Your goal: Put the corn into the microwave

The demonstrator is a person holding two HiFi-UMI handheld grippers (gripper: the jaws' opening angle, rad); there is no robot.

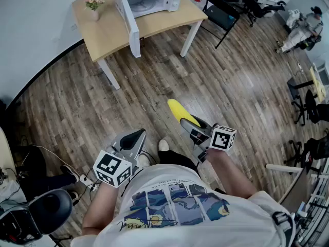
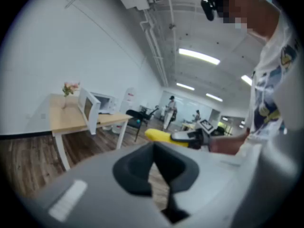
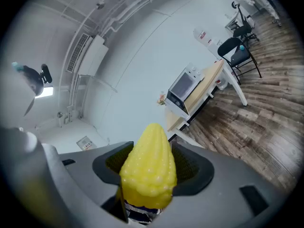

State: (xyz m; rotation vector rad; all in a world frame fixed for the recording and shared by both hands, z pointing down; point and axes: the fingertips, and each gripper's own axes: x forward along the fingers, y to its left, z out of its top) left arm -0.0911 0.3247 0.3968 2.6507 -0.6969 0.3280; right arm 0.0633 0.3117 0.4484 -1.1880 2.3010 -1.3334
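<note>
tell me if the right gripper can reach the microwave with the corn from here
Probably not from here: the right gripper holds the corn, but the microwave sits on a table across the floor. Its door stands open and nothing blocks the path, so stepping closer should do.

A: Where does the microwave (image 1: 154, 1) stand?
B: On the table (image 1: 110, 32), toward its right end in the head view. The flower vase (image 1: 95, 4) stands at the left end, and 1 chair (image 1: 222, 12) sits right of the table.
A: And the corn (image 1: 180, 112)?
B: Between the 2 jaws of the right gripper (image 1: 191, 123), well short of the table, tip toward it. The left gripper (image 1: 134, 138) is beside it, to the left.
</note>
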